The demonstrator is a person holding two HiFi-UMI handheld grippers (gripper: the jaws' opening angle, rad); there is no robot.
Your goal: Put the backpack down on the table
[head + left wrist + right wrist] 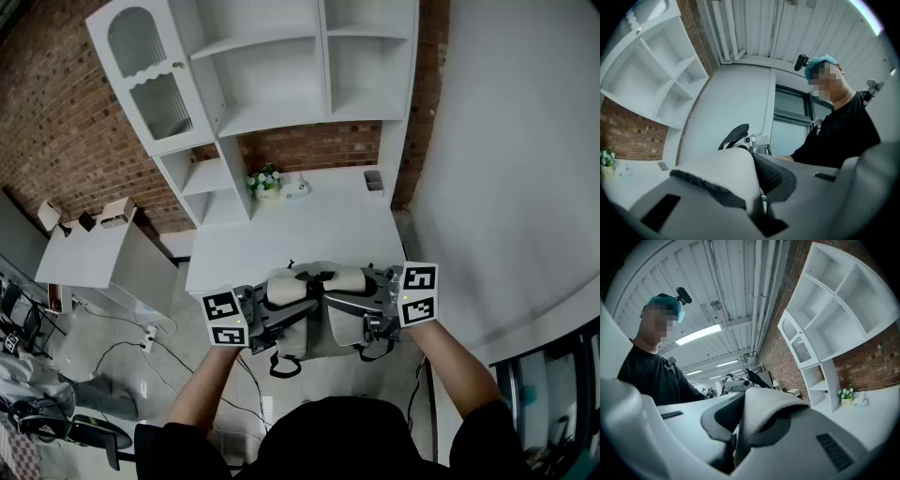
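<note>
In the head view a grey and white backpack point(319, 323) hangs between my two grippers, at the front edge of the white table point(309, 234); whether it rests on the table I cannot tell. My left gripper point(261, 317) is shut on one padded shoulder strap point(726, 171) and points level. My right gripper point(375, 314) is shut on the other strap point(764, 411). In the left gripper view the left gripper point(757, 192) pinches white padding with dark mesh. The right gripper view shows the right gripper point(736, 439) doing the same. The backpack's lower body is hidden by the straps and my arms.
A white shelf hutch point(281, 84) stands on the back of the table. A small flower pot point(267, 183) and a grey box point(374, 180) sit near it. A low white side table point(94, 253) is at the left, cables lie on the floor, and a white wall point(506, 169) is at the right.
</note>
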